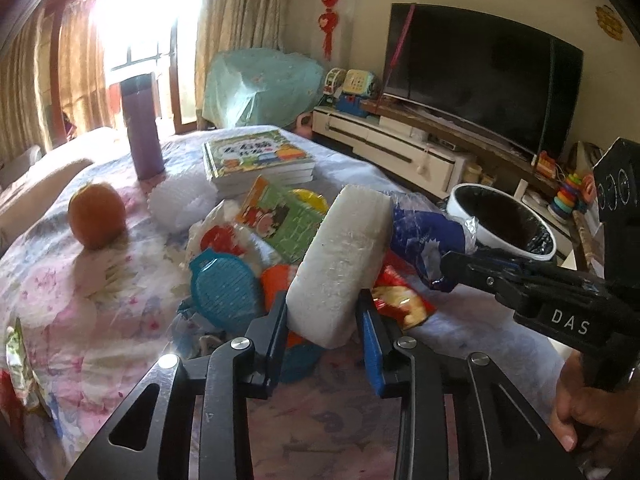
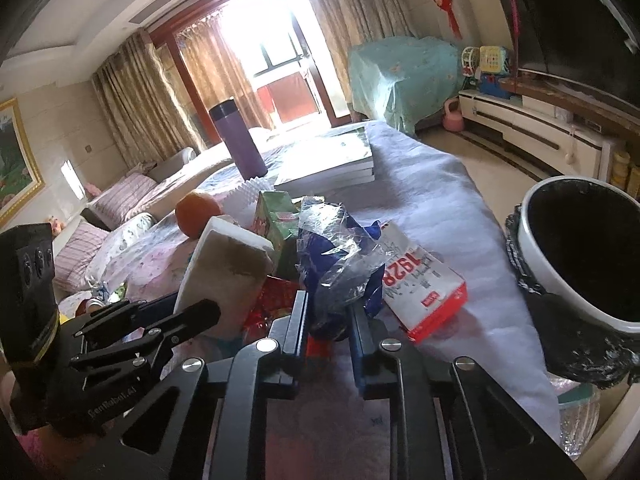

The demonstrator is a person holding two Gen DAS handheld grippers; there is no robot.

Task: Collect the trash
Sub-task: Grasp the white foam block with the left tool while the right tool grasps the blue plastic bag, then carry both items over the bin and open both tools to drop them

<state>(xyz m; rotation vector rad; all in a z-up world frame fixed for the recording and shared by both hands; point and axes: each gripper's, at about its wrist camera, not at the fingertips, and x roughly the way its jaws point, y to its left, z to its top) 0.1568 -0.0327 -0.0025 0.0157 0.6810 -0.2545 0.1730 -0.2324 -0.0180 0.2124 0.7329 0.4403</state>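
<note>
The left gripper (image 1: 322, 320) is clamping a white foam block (image 1: 340, 264); the right gripper (image 2: 328, 312) is gripping a crinkled blue wrapper (image 2: 340, 256) beside it; only the right wrist view is showing a red-and-white carton (image 2: 420, 284).

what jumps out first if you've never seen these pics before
A white foam block stands clamped in the left gripper over a heap of toys and wrappers on the bed. Beside it, the right gripper pinches a crumpled blue plastic bag. Just past the bed's right edge waits a white trash bin with a black liner.
</note>
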